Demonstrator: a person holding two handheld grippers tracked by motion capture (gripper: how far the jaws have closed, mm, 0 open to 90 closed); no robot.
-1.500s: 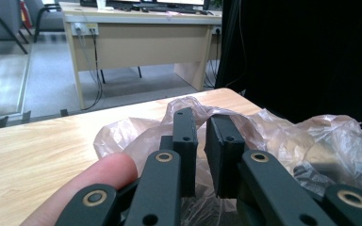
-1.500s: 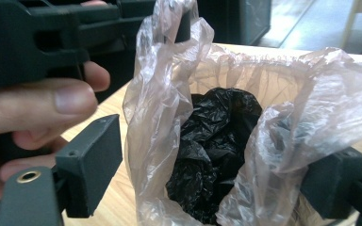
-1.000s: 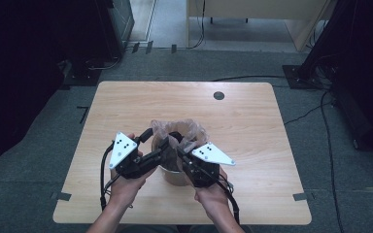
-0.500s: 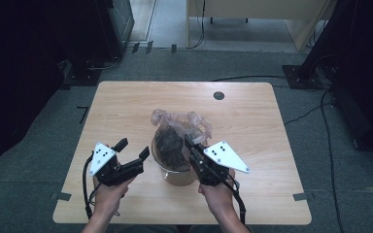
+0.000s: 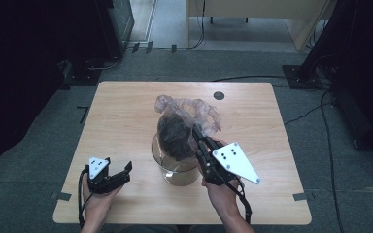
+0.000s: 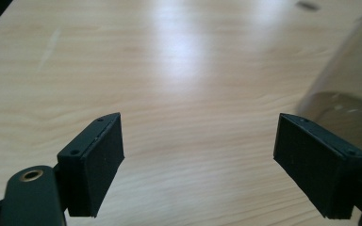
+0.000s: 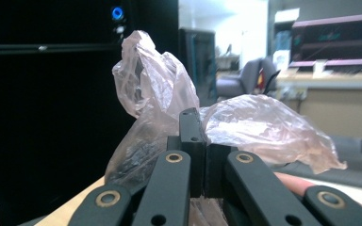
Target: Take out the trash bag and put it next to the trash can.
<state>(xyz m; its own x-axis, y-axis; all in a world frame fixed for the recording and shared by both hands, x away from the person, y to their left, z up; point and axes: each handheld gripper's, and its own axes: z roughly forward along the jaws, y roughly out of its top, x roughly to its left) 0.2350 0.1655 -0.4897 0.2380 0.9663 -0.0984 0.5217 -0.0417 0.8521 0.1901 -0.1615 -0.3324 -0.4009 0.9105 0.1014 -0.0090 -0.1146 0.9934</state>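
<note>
Bag: thin pinkish plastic bag (image 5: 187, 116) with dark contents, at mid-counter, lower part sunk into the glass container, crumpled top spreading up and toward the far edge; seen close in the right gripper view (image 7: 259, 129).
Container: clear glass bowl or jar (image 5: 175, 162), upright on the counter near the front edge; curved wall also at the right edge of the left gripper view (image 6: 349, 80).
Right hand-held gripper (image 5: 197, 135): clenched on the bag film, jaws pressed together with plastic between them; just right of the container.
Left hand-held gripper (image 5: 119, 171): released, jaws wide apart, nothing between; low over bare wood, left of the container, apart from it.
Counter (image 5: 126, 116): light wood; small dark round spot (image 5: 218, 95) near the far edge.
</note>
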